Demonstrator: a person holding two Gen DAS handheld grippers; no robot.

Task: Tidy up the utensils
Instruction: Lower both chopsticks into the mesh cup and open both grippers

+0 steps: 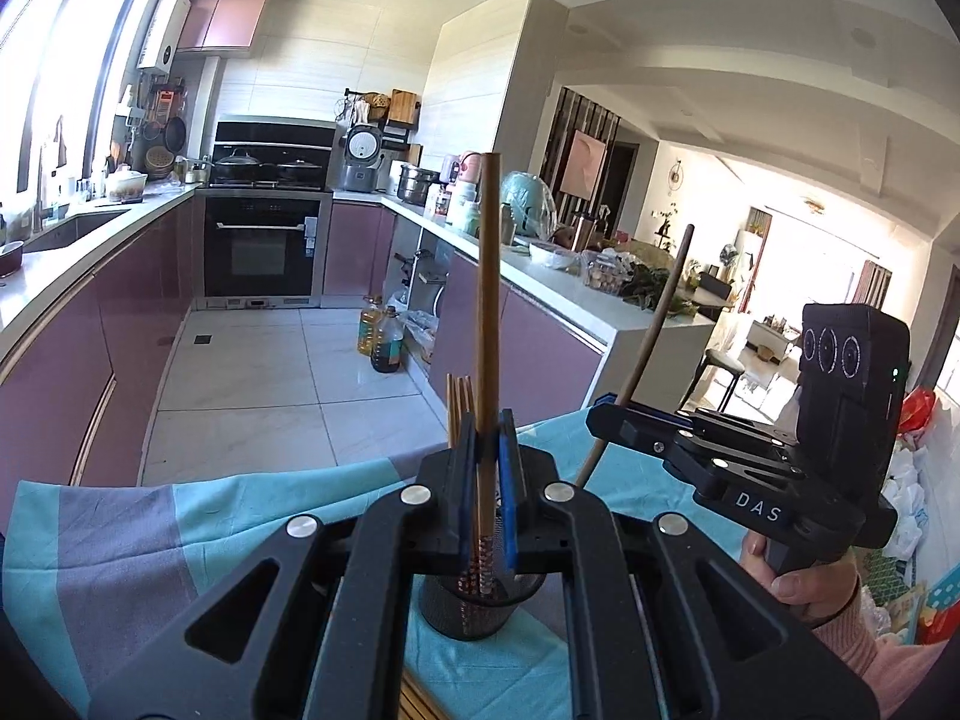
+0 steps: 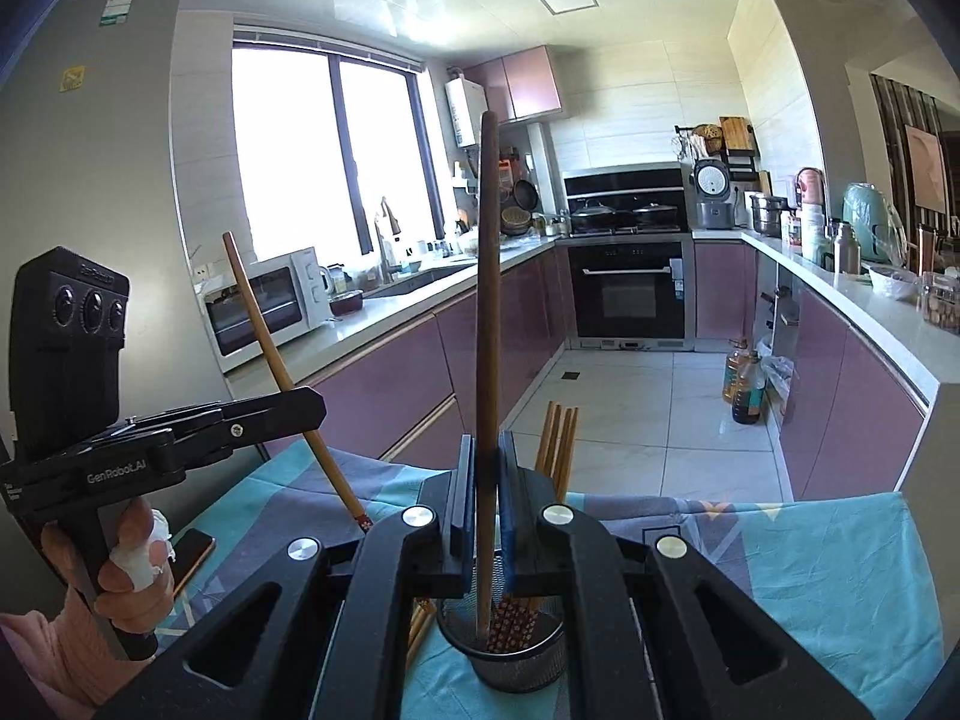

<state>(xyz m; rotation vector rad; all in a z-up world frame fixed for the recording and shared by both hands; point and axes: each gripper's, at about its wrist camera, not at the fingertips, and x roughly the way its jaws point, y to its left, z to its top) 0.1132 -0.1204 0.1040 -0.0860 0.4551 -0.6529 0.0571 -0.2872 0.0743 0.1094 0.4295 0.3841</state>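
Chopsticks: one stands upright, pinched between the closed jaws of the left gripper (image 1: 491, 462), and another (image 2: 487, 324) is clamped the same way in the right gripper (image 2: 486, 480). Just below both claws sits a black mesh holder (image 2: 510, 666) with more chopsticks (image 2: 558, 438), on a teal cloth (image 2: 810, 564). Beyond lie purple cabinets (image 2: 384, 372) and an oven (image 2: 627, 291).

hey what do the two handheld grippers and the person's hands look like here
Both grippers are matte black linkage frames with silver rivets and blue pads inside the jaws. The left gripper carries a black camera block with three round lenses and white GenRobot.AI lettering; the right gripper shows DAS. Pink knit sleeves cover both wrists, and the left hand has white bandaging on one finger.
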